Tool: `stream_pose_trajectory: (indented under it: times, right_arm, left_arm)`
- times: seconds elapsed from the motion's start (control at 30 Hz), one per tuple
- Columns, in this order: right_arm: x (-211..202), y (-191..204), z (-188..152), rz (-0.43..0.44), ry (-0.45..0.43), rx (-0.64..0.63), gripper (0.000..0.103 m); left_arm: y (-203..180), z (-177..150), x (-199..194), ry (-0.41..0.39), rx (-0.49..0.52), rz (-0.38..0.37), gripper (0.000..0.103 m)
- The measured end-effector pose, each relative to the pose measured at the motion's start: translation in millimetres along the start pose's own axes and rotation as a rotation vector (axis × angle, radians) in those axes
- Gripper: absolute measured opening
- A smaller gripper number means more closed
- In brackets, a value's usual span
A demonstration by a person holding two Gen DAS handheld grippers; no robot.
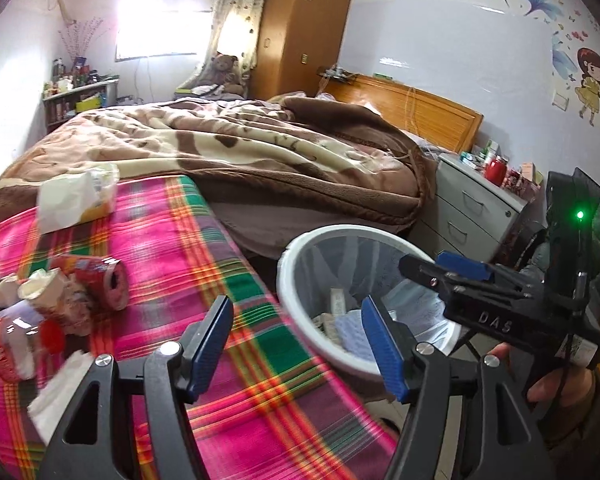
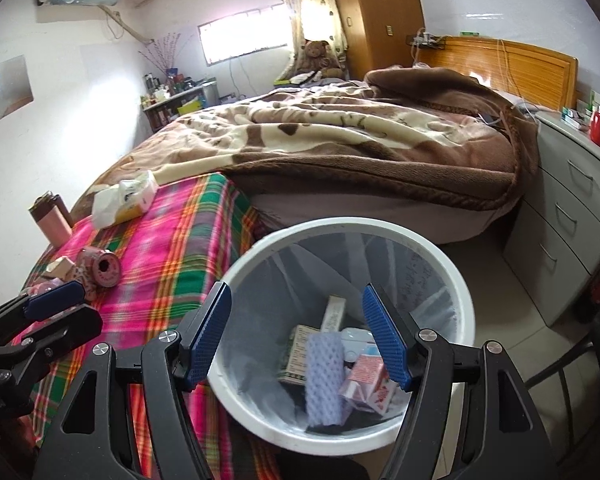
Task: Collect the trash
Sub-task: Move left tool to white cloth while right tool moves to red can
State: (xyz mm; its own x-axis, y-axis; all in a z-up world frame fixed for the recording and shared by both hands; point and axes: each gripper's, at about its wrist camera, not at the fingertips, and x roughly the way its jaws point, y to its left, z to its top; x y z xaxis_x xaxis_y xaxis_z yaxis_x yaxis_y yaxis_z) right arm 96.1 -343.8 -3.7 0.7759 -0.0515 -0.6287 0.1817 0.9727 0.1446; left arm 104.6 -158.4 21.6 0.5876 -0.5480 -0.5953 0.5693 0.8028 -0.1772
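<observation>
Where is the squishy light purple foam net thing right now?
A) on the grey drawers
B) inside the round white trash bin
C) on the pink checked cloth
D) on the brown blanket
B: the light purple foam net sleeve lies inside the round white plastic trash bin, among small cartons, below the open right hand-held gripper.

Daylit, fairly bright. Light from the window [image 1: 156, 34] far ahead of the left gripper [image 1: 296, 346], blown out to white, glare washing the wall beside it. Same window [image 2: 246, 38] overexposed ahead of the right gripper [image 2: 296, 334]. Soft shadows only. Strong fisheye bending, dark vignette in the corners. Motion blur on the plaid cloth [image 1: 172, 248] and trash left of the fingers; gripper parts sharp. Bin [image 2: 466, 300] contents slightly smeared.
</observation>
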Motion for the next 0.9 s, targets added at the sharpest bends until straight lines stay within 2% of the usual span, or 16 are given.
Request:
stream_pose_trajectory:
  times: [0.37, 0.67, 0.9]
  right_arm:
    - [4.3, 45.8, 2.4, 0.095, -0.038, -0.084, 0.070]
    - [18.4, 90.4, 6.5, 0.157, -0.047, -0.176, 0.070]
    - [40.2, 123.5, 10.3, 0.209, -0.007, -0.268, 0.070]
  left_arm:
    - [63.4, -19.4, -32.8, -0.022, -0.095, 0.085, 0.069]
    - [100.6, -37.1, -48.0, -0.015, -0.132, 0.161, 0.069]
    - [130.3, -48.7, -52.5, 0.008, -0.148, 0.211, 0.070]
